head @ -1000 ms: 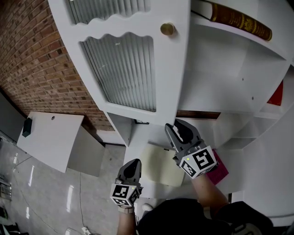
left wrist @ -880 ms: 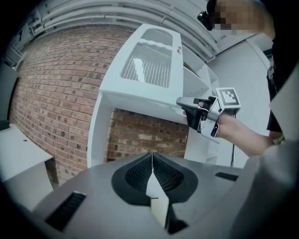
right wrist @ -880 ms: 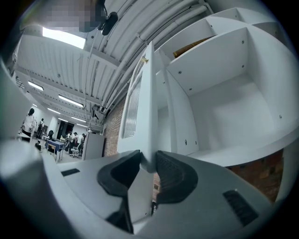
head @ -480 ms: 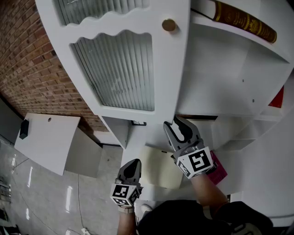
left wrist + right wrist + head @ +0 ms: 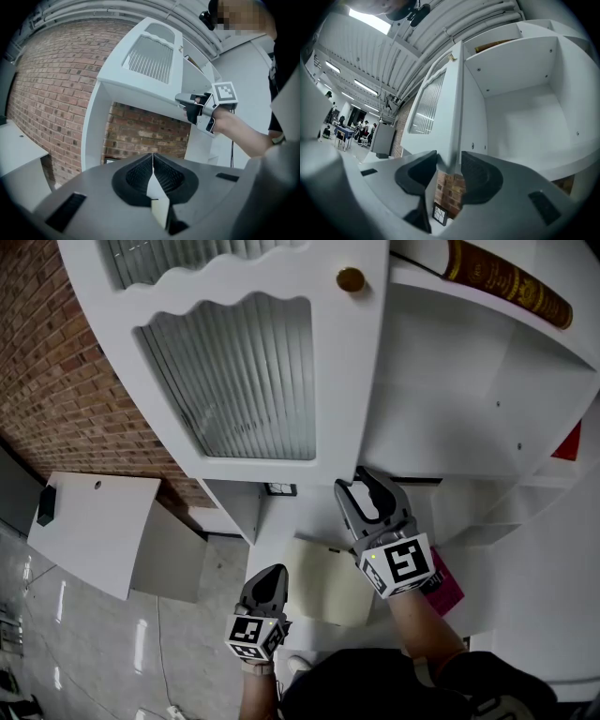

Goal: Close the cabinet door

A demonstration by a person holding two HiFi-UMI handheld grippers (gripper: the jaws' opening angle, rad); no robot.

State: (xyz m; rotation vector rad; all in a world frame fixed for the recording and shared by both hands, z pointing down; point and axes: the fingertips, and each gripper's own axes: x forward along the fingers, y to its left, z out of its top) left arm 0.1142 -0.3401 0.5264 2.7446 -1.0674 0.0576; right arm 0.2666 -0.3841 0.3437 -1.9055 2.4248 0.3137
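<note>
My right tongs [image 5: 361, 486] have just been opening and stand released around the bottom corner of the white ribbed-glass cabinet door [image 5: 349, 390], which stands ajar. My left tongs [image 5: 271, 572] are clenched and empty, lower down.

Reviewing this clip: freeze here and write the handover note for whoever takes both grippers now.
Right gripper: open, its jaws have just been opening. The lower corner of the white cabinet door with the ribbed glass panel stands between them, not clamped.
Left gripper: shut, empty, held low and apart from the door.
Door: swung out from the white shelf cabinet; neither gripper is on its round brass knob.
Done: door not yet closed.
Left: swing the door flush against the cabinet.
</note>
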